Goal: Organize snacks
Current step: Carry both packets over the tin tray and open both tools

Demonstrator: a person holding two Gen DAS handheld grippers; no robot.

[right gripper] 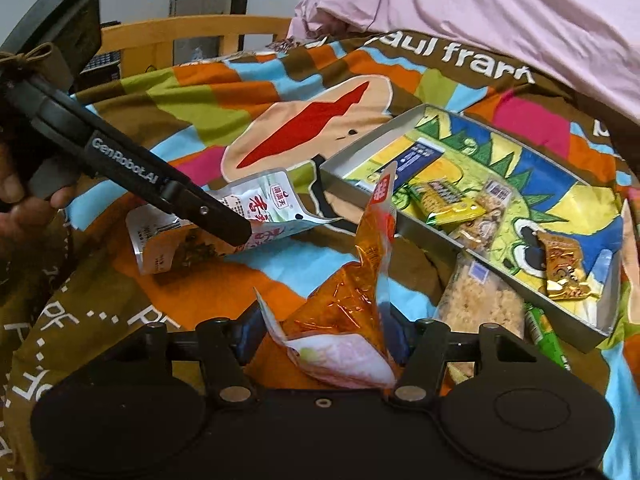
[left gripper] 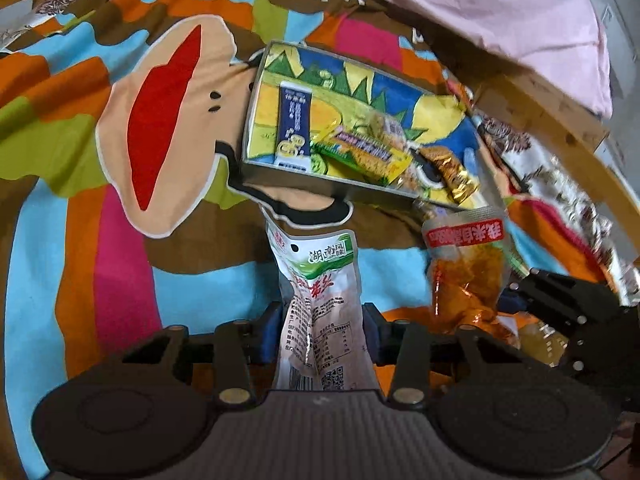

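My left gripper (left gripper: 320,328) is shut on a white-and-green snack pouch (left gripper: 320,300) and holds it above the bedspread, short of the box; the pouch also shows in the right wrist view (right gripper: 256,208). My right gripper (right gripper: 324,336) is shut on an orange snack pouch (right gripper: 352,280), also seen in the left wrist view (left gripper: 468,272). A shallow grey box (left gripper: 280,178) with a cartoon dinosaur lining holds a blue packet (left gripper: 295,124), a yellow-green packet (left gripper: 360,148) and a gold packet (left gripper: 452,168).
A colourful cartoon bedspread (left gripper: 80,240) covers the bed. A pink quilt (right gripper: 500,4) lies behind the box. A rice cracker pack (right gripper: 480,300) and a green packet (right gripper: 544,336) lie beside the box. A wooden bed rail (right gripper: 180,32) stands at the far edge.
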